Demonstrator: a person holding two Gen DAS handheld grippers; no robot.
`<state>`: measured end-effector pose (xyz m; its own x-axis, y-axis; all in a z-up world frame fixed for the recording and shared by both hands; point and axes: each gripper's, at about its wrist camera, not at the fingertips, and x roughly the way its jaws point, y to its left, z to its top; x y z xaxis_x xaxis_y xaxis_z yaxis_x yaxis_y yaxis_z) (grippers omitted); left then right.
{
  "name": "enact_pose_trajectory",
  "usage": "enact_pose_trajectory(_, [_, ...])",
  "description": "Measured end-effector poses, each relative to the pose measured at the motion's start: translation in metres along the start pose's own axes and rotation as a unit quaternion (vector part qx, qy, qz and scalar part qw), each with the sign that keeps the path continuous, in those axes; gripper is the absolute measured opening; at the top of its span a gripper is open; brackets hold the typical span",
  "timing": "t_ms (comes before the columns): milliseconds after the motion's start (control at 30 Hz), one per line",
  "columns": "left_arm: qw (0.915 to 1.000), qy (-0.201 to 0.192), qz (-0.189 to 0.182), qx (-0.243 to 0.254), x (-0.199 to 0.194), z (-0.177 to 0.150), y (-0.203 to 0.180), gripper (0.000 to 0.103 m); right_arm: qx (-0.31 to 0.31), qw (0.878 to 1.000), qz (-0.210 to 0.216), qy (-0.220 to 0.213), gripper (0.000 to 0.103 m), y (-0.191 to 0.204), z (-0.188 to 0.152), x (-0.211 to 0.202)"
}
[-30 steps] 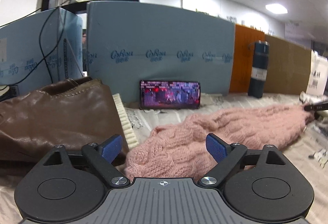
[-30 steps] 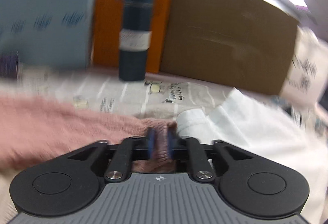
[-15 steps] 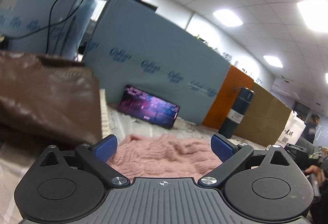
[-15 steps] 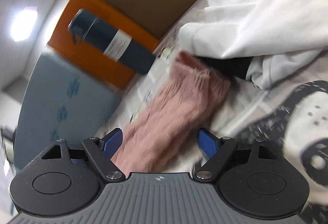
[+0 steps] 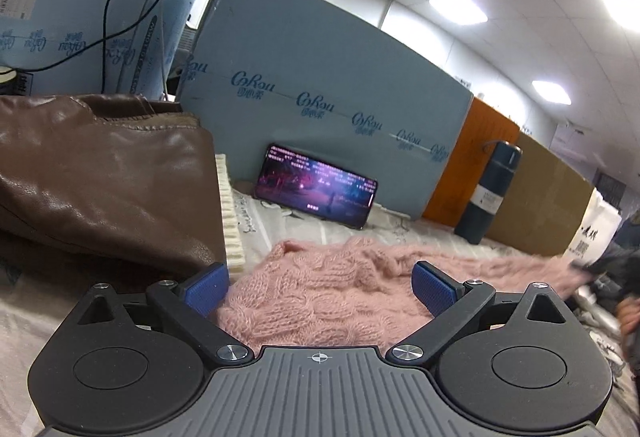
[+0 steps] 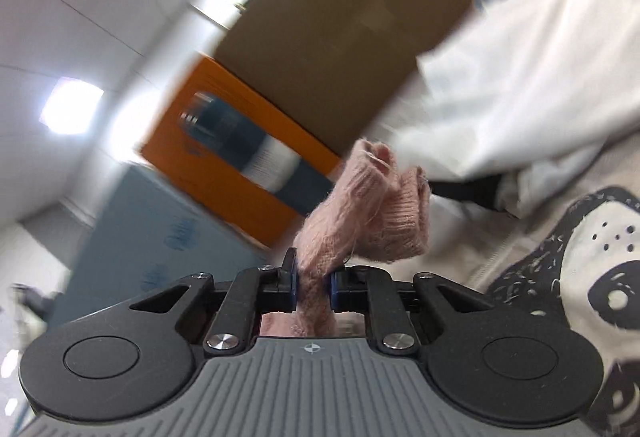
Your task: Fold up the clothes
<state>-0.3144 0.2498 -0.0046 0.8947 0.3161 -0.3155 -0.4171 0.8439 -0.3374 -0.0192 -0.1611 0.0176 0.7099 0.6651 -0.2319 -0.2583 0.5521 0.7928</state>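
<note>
A pink cable-knit sweater (image 5: 320, 301) lies on the patterned table cover, its sleeve stretching to the right. My left gripper (image 5: 320, 287) is open, its blue pads (image 5: 206, 293) either side of the sweater's near edge. In the right wrist view my right gripper (image 6: 314, 287) is shut on the sweater's pink cuff (image 6: 368, 221), which sticks up beyond the pads. The right gripper shows as a dark tip at the sleeve's far end in the left wrist view (image 5: 588, 268).
A brown leather jacket (image 5: 100, 177) lies at the left. A phone (image 5: 316, 193) leans on blue foam boards (image 5: 320, 93). A dark bottle (image 5: 490, 193) stands by orange and cardboard panels. A white garment (image 6: 520, 89) lies at the right.
My right gripper, open around the cuff half a second ago, has shut on it and lifted it. My left gripper has tilted back down toward the sweater and stays open.
</note>
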Motion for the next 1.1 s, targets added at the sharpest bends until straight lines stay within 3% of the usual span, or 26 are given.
enact_pose_trajectory(133, [1.0,-0.002,0.001,0.0,0.0,-0.001,0.001,0.1,-0.028,0.999,0.02,-0.042,0.012,0.021,0.014,-0.039])
enact_pose_trajectory(267, [1.0,-0.001,0.004,0.003,0.0,-0.001,0.0,0.1,-0.095,0.992,-0.039,-0.069,0.012,0.027,0.02,-0.048])
enact_pose_trajectory(333, [1.0,-0.001,0.005,0.004,0.0,-0.001,-0.001,0.1,-0.151,0.983,-0.08,-0.065,0.012,0.03,0.012,-0.041])
enact_pose_trajectory(400, [1.0,0.0,0.006,0.003,0.0,-0.001,-0.001,0.1,-0.223,0.968,-0.094,-0.06,0.012,0.036,-0.005,-0.032])
enact_pose_trajectory(533, [1.0,0.002,0.006,0.002,0.001,-0.001,-0.001,0.1,-0.335,0.939,-0.073,-0.024,0.012,0.048,-0.043,-0.017])
enact_pose_trajectory(833, [1.0,0.003,0.005,0.002,0.001,-0.001,-0.002,0.1,-0.433,0.898,-0.01,0.08,0.014,0.078,-0.106,0.002])
enact_pose_trajectory(900, [1.0,0.004,0.005,0.002,0.001,-0.001,-0.002,0.1,-0.444,0.892,-0.001,0.09,0.021,0.084,-0.115,0.003])
enact_pose_trajectory(967, [1.0,0.005,0.005,0.002,0.001,-0.001,-0.002,0.1,-0.453,0.886,0.007,0.098,0.039,0.089,-0.121,0.005])
enact_pose_trajectory(1033, [1.0,0.006,0.005,0.002,0.002,-0.001,-0.002,0.1,-0.458,0.882,0.023,0.109,0.07,0.094,-0.127,0.004])
enact_pose_trajectory(1100, [1.0,0.007,0.004,0.002,0.002,-0.001,-0.002,0.1,-0.462,0.878,0.042,0.117,0.082,0.099,-0.133,0.002])
